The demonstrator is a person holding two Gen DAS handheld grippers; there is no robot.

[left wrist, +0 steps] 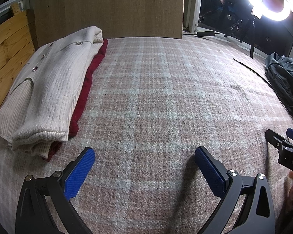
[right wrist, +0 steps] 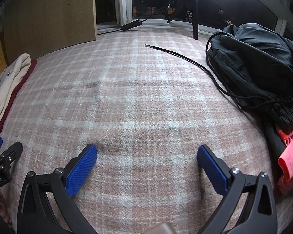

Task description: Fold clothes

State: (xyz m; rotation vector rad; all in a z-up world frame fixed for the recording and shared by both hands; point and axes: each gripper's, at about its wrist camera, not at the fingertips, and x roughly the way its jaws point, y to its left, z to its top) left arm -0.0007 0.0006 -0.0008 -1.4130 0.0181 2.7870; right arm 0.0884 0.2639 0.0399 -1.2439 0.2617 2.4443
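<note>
A folded cream cardigan (left wrist: 48,89) with shiny buttons lies on a folded dark red garment (left wrist: 87,89) at the left of the pink plaid blanket (left wrist: 156,97). Both show again at the left edge of the right wrist view, cardigan (right wrist: 7,83) over red garment (right wrist: 23,80). A crumpled dark grey garment (right wrist: 254,64) with drawstrings lies at the right, and a coral pink garment (right wrist: 291,156) sits nearer, by the edge. My left gripper (left wrist: 144,154) hangs open over bare blanket, nothing between its blue pads. My right gripper (right wrist: 146,154) is likewise open and empty beside it.
A black cable (right wrist: 185,58) curves across the blanket toward the dark garment. A wooden board (left wrist: 107,7) stands at the far edge, with wood planks (left wrist: 7,44) on the left. A ring light (left wrist: 277,9) on a tripod (right wrist: 193,7) stands by the dark window.
</note>
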